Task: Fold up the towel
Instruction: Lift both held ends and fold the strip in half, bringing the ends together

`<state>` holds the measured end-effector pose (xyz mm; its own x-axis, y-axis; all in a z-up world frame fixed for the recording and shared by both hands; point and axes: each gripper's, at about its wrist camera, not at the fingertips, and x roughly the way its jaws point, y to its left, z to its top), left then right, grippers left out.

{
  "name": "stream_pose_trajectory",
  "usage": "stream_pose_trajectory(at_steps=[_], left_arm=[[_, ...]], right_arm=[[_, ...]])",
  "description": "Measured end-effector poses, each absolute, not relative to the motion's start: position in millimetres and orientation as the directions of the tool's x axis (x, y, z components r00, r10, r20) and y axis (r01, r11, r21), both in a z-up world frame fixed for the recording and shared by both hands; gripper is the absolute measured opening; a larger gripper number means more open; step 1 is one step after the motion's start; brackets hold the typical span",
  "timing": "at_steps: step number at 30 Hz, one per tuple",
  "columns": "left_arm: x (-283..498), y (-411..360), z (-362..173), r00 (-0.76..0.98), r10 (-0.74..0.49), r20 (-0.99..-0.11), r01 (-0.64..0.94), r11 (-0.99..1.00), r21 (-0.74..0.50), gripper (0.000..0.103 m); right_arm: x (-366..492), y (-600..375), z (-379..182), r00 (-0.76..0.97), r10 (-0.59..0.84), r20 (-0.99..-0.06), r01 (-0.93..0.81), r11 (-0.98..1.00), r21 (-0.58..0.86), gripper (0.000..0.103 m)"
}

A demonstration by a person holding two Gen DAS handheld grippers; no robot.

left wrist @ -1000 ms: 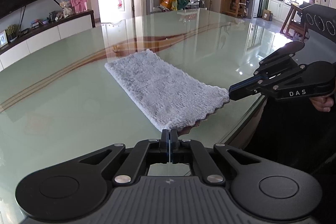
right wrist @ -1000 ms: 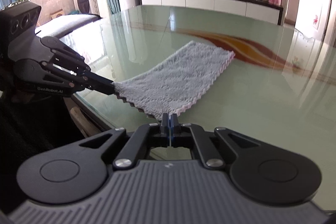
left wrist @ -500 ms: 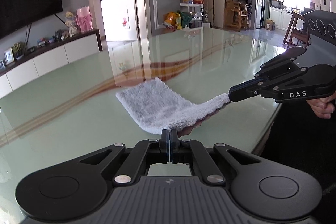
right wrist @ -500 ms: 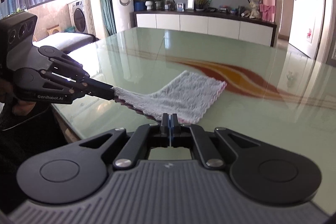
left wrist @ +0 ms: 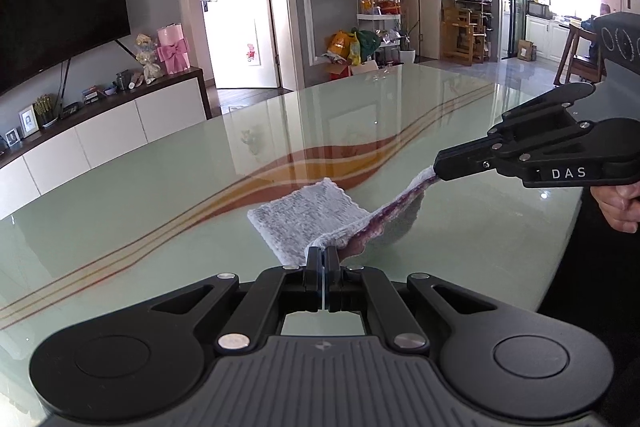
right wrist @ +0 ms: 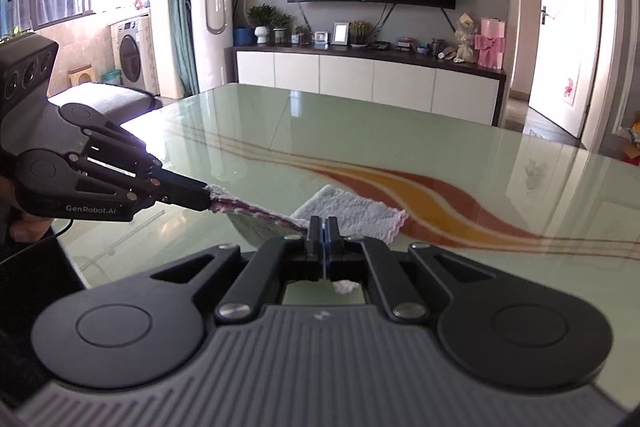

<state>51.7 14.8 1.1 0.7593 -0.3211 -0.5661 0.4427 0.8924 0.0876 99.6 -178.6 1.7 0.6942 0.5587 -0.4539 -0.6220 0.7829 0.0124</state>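
Towel (left wrist: pixel 308 217) long axis runs away; near edge lifted.

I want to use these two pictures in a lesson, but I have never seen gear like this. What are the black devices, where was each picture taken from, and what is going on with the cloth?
No robot here: a person holds a hand-held two-finger gripper in each hand, each with a camera looking along its fingers. One picture is from the left gripper, the other from the right gripper; each also shows the other from the side. On the glossy green table lies a grey towel. Both grippers are shut on corners of its near edge, lifted off the table, while its far end rests there.
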Motion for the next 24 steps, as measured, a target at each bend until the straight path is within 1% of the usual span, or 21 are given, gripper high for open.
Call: stream_pose_trajectory(at_steps=[11,24], left_arm=[[96,10,6,0.764,-0.295,-0.574,0.43,0.896,0.112,0.001],[160,13,-5,0.747,-0.267,-0.61,0.411,0.905,0.108,0.001]], right_arm=[[137,-172,3,0.723,0.528,-0.446,-0.584,0.812,0.015,0.001],[186,-163,-7,0.725,0.496,-0.478,-0.554,0.832,0.023,0.001]])
